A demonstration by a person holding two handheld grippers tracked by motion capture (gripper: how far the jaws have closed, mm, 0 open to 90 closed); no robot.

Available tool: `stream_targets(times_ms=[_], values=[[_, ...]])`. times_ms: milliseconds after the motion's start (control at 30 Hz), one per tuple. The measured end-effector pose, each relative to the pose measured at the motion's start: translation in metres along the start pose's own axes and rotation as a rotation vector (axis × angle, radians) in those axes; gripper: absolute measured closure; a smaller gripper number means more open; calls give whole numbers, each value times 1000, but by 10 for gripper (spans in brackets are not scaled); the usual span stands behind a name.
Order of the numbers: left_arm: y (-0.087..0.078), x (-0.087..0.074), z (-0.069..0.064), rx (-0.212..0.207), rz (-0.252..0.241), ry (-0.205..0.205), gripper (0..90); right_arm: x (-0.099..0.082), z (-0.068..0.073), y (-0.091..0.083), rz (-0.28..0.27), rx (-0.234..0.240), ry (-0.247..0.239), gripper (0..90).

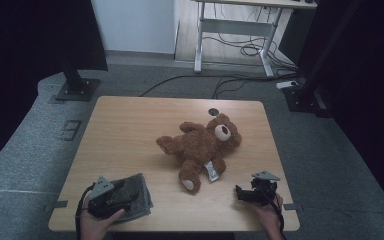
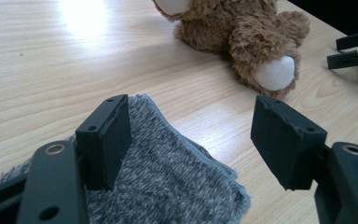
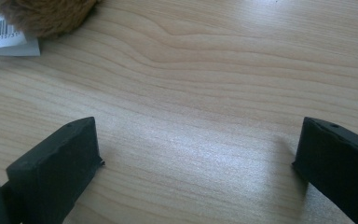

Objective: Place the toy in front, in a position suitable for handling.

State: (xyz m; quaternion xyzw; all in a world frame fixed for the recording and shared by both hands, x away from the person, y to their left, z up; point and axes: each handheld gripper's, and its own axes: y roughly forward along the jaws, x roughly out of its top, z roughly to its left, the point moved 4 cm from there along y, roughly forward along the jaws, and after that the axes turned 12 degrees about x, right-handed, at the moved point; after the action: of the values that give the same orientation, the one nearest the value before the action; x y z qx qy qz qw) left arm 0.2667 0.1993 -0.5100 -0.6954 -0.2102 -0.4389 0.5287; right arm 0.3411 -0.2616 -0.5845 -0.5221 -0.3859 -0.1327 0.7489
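Left tool (image 1: 111,196) over folded grey fleecy cloth (image 2: 168,177) at near left corner of pale wooden counter (image 1: 130,130), jaws wide apart, gripping nothing, cloth lying beneath and between them. Right tool (image 1: 256,192) near front right edge, jaws fully spread over bare wood, empty. Brown plush teddy bear (image 1: 200,147) on its back mid-counter, white tag (image 3: 7,32) beside one leg.

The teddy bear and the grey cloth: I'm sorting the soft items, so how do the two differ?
The teddy bear is brown and plump, sprawled on its back mid-table; the grey cloth is flat and folded at the near left corner. The open left gripper hovers over the cloth, while the bear lies apart from both grippers. The bear carries a barcode tag; the cloth shows none. Both are fuzzy and rest on the wooden table.
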Motion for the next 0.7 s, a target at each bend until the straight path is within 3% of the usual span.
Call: stream_targets(times_ms=[133,200,433,700], values=[[1,1,-2,3,-1,-4,283,-1,0,-3,-18,-1,9,52],[1,2,-2,5,-1,-9,278,-1,0,-7,-59,14,8,104],[7,12,-11,-8,0,-5,270,4,-2,-14,-114,64,5,129],[35,38,-24,-24,7,25,268,28,6,-13,-176,99,-9,178]])
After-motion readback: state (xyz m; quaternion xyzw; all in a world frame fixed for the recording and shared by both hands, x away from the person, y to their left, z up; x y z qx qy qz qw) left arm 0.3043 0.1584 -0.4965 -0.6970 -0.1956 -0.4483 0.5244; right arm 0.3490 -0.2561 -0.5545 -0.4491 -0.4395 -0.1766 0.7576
